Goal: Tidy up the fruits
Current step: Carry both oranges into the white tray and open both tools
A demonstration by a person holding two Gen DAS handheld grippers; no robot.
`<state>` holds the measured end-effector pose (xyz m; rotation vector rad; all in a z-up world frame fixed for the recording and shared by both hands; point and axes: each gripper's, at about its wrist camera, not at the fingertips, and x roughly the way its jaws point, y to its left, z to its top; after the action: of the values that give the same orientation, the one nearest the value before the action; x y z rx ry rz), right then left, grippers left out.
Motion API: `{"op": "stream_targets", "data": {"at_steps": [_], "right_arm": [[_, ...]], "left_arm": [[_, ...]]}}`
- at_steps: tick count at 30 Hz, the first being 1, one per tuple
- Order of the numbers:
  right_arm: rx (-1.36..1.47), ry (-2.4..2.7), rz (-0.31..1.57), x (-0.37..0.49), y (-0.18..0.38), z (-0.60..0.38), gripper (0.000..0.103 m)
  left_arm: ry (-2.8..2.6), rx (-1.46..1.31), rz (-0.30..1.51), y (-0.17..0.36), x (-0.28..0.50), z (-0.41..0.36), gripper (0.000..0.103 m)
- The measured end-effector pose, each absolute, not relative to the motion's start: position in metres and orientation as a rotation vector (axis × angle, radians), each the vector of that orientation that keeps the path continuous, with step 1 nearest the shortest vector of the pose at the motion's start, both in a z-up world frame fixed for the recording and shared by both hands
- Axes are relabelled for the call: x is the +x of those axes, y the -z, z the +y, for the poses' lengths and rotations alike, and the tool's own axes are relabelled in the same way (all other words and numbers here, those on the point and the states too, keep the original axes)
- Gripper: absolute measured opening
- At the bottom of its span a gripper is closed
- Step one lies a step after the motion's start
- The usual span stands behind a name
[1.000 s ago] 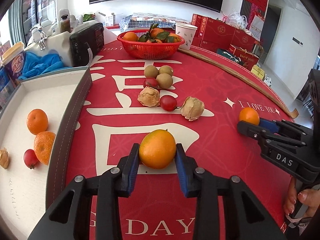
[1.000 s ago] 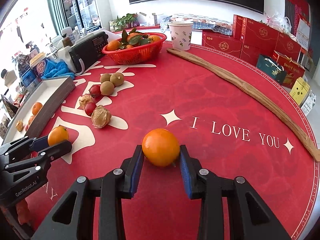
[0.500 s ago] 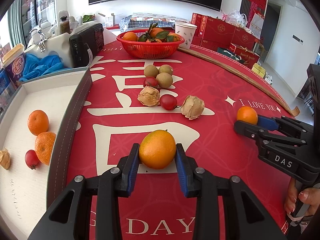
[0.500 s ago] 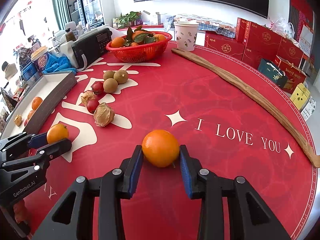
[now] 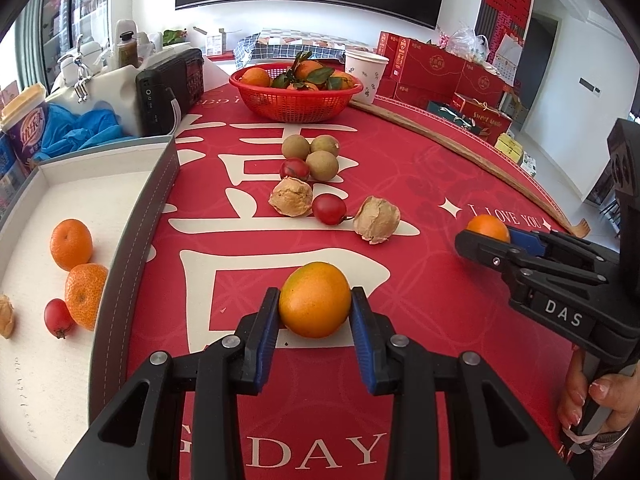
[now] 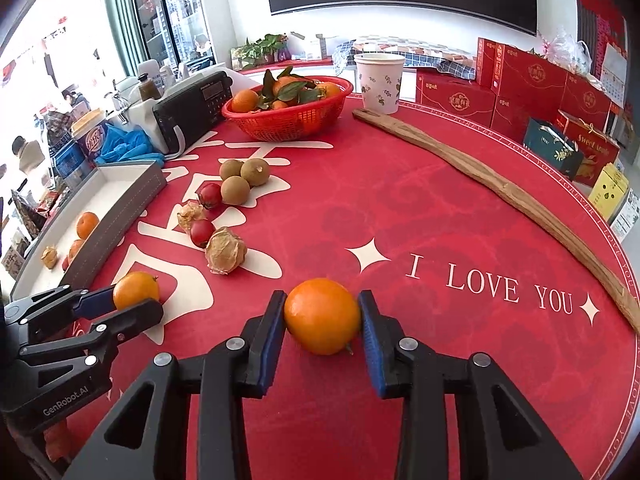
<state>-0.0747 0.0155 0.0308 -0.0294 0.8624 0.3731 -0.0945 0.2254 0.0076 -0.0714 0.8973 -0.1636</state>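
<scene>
Gripping is confirmed on both sides. The left gripper [image 5: 314, 312] has its blue pads pressed against the flanks of an orange with a greenish top [image 5: 315, 300], which sits low on the red tablecloth [image 5: 400, 184] over a cream character. The right gripper [image 6: 322, 316] is closing its jaws, and a second orange [image 6: 322, 315] sits between the pads, touching both, just left of the "I LOVE YOU" lettering. Both fruits appear to rest on the cloth; whether either is lifted clear cannot be determined. Part of a hand [image 5: 596, 396] is visible on the right gripper's handle in the left wrist view.

Loose fruit lies between the grippers and the far edge: three brown kiwis [image 5: 310, 154] clustered together, two small red fruits [image 5: 329, 209], and two papery husked fruits [image 5: 377, 220], one on either side of the nearer red fruit.

The white tray [image 5: 132, 240] stands along the left margin of the cloth. It contains two oranges [image 5: 71, 244] that touch each other, one small red fruit beside the nearer orange, and a husked fruit at the frame edge.

A red basket [image 5: 296, 100] of leafy oranges stands at the far side, with a paper cup [image 5: 366, 76] just to its right. A long wooden strip [image 6: 500, 192] runs along the right edge of the cloth. A black radio [image 6: 192, 104] sits left of the basket.
</scene>
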Motion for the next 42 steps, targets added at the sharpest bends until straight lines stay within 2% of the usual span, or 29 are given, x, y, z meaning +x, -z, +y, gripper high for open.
{"op": "stream_targets", "data": {"at_steps": [12, 42], "right_arm": [[-0.029, -0.414, 0.841, -0.08, -0.036, 0.024, 0.037], [-0.047, -0.456, 0.789, -0.081, -0.053, 0.05, 0.037]], "left_arm": [[0.072, -0.068, 0.781, -0.03, -0.104, 0.239, 0.037], [-0.05, -0.137, 0.684, -0.057, -0.122, 0.294, 0.037]]}}
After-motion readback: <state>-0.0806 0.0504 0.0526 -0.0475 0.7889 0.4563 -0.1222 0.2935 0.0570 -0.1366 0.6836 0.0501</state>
